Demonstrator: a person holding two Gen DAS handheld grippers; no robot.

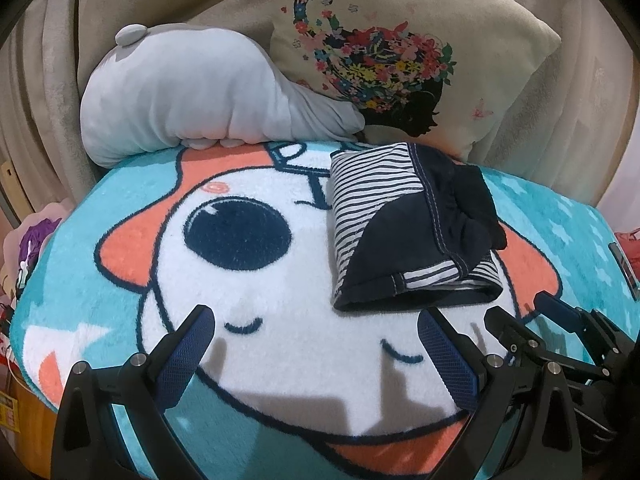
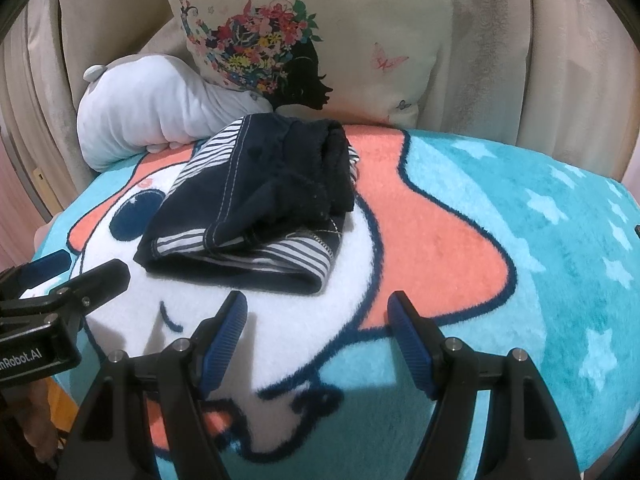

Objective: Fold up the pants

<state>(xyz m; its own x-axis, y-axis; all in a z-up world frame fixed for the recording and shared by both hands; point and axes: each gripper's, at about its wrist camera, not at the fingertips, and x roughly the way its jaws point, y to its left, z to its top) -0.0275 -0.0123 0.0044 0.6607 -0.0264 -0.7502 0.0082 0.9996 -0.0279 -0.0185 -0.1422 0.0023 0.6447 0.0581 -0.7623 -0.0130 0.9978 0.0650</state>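
Pants [image 1: 412, 224] are lying as a compact folded bundle on the cartoon blanket [image 1: 280, 352], just ahead of and slightly right of the left gripper [image 1: 316, 320], and ahead and a little left of the right gripper [image 2: 318, 306]. Both grippers are hovering with their blue pads spread wide and gripping nothing, apart from the cloth. The bundle is looking soft, light and limp, so it will likely sag and spring open if lifted by one layer; pinching through all the layers at the thick rounded fold nearest the grippers seems the safest hold, since the navy fabric and striped lining are probably sliding easily over each other. Beyond the pants, a floral cushion [image 1: 412, 52] and a grey plush toy [image 1: 192, 92] are leaning together. The legs are tucked inside the bundle, so their neatness is hidden, and the bundle's far edge is hard to make out.
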